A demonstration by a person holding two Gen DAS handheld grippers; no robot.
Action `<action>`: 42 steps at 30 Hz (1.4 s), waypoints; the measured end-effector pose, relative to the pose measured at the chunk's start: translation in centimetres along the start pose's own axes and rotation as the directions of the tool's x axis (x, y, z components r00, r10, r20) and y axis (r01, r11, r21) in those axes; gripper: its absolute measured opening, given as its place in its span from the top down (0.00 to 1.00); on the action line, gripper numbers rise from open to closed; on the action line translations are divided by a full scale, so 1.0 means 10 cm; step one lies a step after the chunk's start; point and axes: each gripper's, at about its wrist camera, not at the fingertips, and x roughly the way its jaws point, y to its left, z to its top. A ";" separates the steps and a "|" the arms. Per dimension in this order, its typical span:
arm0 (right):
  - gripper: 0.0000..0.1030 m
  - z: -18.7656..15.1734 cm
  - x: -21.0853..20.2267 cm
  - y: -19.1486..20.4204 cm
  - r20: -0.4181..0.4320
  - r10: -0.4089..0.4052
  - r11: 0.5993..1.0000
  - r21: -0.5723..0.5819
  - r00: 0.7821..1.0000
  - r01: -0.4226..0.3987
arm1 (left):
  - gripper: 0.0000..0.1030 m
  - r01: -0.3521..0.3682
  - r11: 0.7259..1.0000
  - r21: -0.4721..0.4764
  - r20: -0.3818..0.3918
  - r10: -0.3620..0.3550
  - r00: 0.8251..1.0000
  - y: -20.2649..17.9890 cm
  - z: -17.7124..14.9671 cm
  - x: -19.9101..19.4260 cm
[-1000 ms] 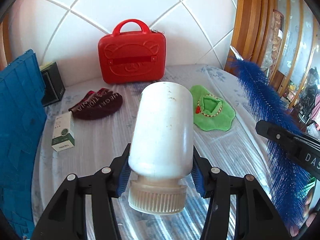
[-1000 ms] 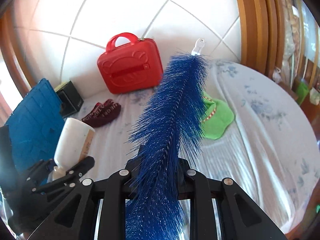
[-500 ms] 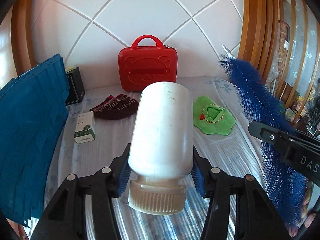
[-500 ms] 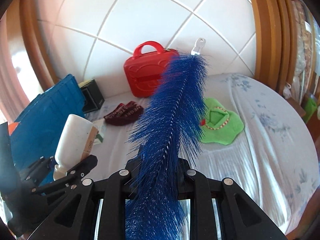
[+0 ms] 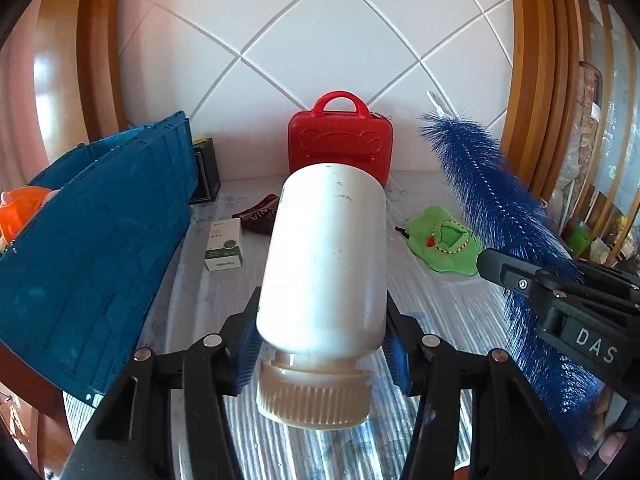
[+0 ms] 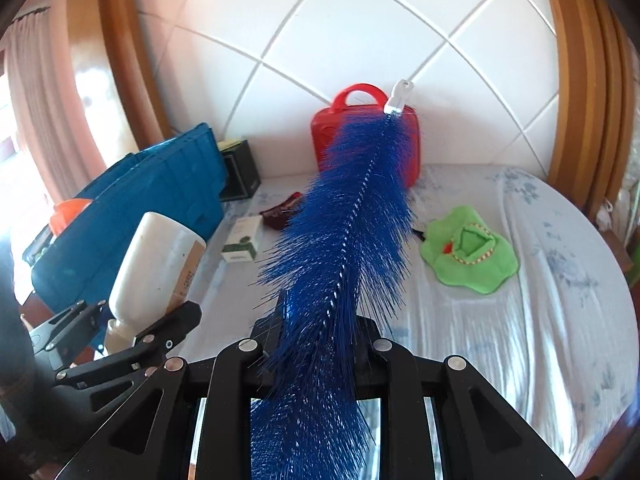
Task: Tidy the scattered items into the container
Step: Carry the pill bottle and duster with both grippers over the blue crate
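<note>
My left gripper (image 5: 320, 344) is shut on a white plastic bottle (image 5: 326, 256), cap end toward the camera, held above the bed. It also shows at the left of the right wrist view (image 6: 156, 264). My right gripper (image 6: 316, 344) is shut on a long blue bristle brush (image 6: 352, 220), which points forward and up. The brush also shows at the right of the left wrist view (image 5: 492, 200). The blue crate (image 5: 100, 240) stands at the left, with an orange item (image 5: 24, 208) inside it.
On the bed (image 6: 520, 320) lie a green plush toy (image 6: 468, 254), a small white and green box (image 6: 242, 240) and a dark red cloth (image 6: 282, 212). A red case (image 5: 340, 144) and a black box (image 5: 206, 172) stand at the tiled wall.
Both grippers have pulled back and risen with their loads. The blue crate's open top and the orange item have come into view at the left.
</note>
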 end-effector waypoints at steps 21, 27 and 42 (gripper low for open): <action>0.79 -0.24 -0.16 1.97 0.059 -0.067 0.998 -0.012 0.996 0.068 | 0.50 0.056 0.996 0.075 0.078 -0.061 0.995 1.60 -0.19 -0.85; 0.79 -0.07 -0.10 2.37 0.066 -0.060 0.997 -0.050 0.996 0.064 | 0.50 0.042 0.997 0.060 0.114 -0.049 0.992 1.90 -0.05 -0.98; 0.79 0.99 0.54 3.23 0.094 0.127 0.958 -0.269 0.987 -0.098 | 0.50 -0.218 0.974 -0.069 0.159 0.226 0.961 2.96 0.75 -0.81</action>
